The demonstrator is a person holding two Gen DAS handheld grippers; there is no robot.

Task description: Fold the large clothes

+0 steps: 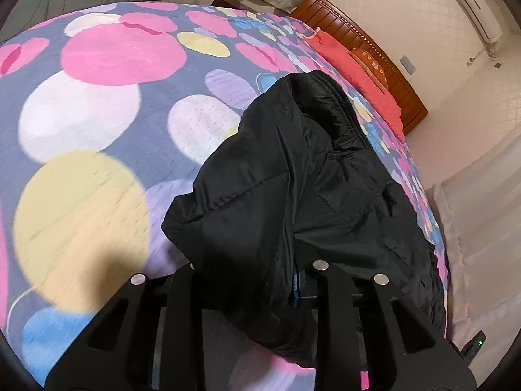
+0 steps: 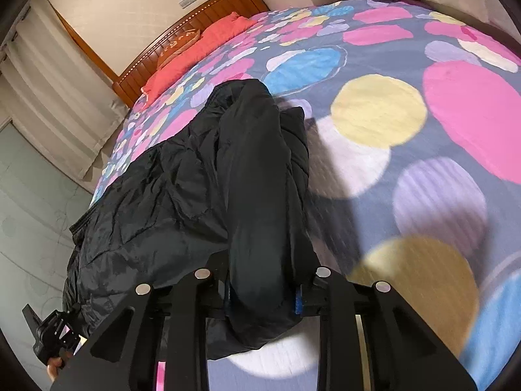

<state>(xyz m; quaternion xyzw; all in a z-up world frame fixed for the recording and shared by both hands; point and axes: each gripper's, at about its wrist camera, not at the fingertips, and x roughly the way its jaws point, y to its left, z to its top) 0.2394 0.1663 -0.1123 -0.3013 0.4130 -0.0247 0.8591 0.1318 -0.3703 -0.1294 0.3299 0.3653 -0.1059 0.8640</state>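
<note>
Black padded jacket (image 1: 309, 176) sprawls on the bed's spotted quilt (image 1: 97, 97), long axis running from the grippers up toward one o'clock in the left wrist view, eleven o'clock in the right, its far end pointing at the wooden headboard (image 1: 374, 55) and red pillows (image 1: 358, 75). Left gripper (image 1: 260, 277) at six o'clock, jaws clamped on a thick fold. Right gripper (image 2: 263, 293), fingers (image 2: 298, 299) pinching a bunched roll of the jacket.

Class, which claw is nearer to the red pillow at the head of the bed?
Neither, clearly. Both the left claw and the right claw grip the black jacket at the foot end, far from the red pillow.
</note>
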